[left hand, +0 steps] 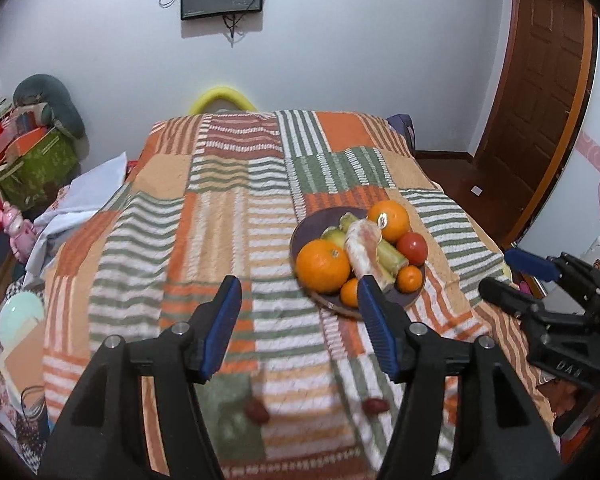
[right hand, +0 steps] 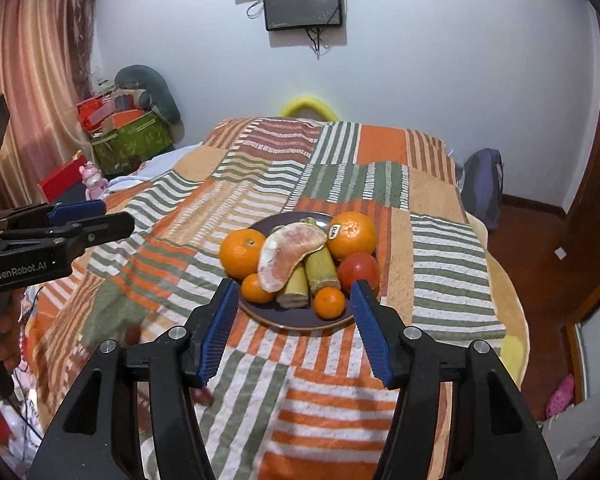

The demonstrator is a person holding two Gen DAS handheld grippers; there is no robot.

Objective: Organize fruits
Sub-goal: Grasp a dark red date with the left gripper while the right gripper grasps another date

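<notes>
Nearest the left wrist camera, the left tongs [left hand: 298, 322] hang wide apart and empty above a striped patchwork blanket [left hand: 220, 216] that covers a bed. Two small dark red fruits lie loose on the blanket just below them: one date [left hand: 257, 411] on the left and a second date [left hand: 376, 405] to its right, well apart from each other. The right tongs [right hand: 294, 330] are likewise spread and hold nothing, hovering just short of a dark plate [right hand: 300, 320] that sits on the blanket. On the plate lie two small tangerines [right hand: 329, 302] at the front, two pale green cane pieces [right hand: 320, 268] with a peeled pomelo wedge [right hand: 288, 254] resting across them, a large orange [right hand: 242, 252] on the left, a second stickered orange [right hand: 352, 234] at the back right, and a tomato [right hand: 360, 268] beside it. Beyond the bed, a dark screen [right hand: 302, 4] hangs on the white wall.
</notes>
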